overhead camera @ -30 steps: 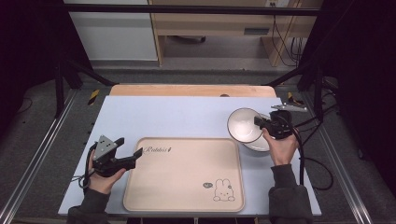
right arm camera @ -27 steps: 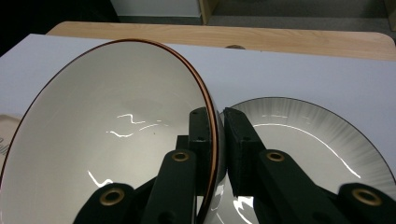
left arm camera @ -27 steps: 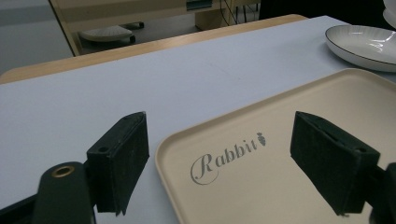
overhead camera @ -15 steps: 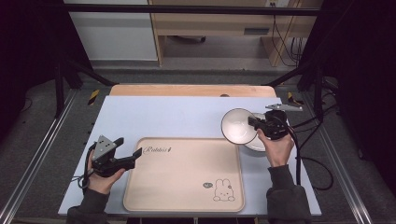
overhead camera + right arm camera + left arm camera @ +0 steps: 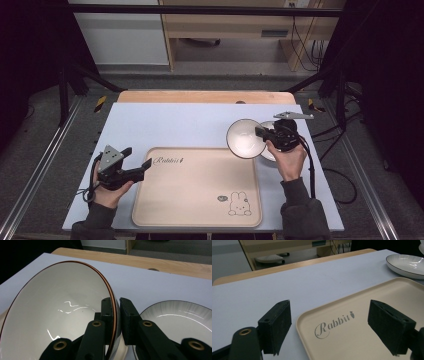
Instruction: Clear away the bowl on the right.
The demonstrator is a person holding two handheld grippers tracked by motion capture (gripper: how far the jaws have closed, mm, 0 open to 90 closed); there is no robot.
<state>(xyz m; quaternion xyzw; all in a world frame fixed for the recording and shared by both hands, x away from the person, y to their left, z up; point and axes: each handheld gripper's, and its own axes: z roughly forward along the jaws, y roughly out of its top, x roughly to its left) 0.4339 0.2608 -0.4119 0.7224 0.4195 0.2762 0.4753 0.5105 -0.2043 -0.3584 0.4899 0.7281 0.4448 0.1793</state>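
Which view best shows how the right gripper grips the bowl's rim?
The right gripper view: the right gripper is shut on the rim of the bowl, one jaw inside, one outside. The high view shows the bowl tilted, held over the table, the jaws small. The left gripper view gives no grip detail.

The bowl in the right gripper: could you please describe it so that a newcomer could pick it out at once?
Start at the beige tray with the rabbit drawing and go to its far right corner. There the right gripper pinches the rim of a white bowl, lifted and tilted. Unlike the dark-rimmed white dish lying flat on the table beside it, this bowl is deeper and has a thin reddish-brown rim.
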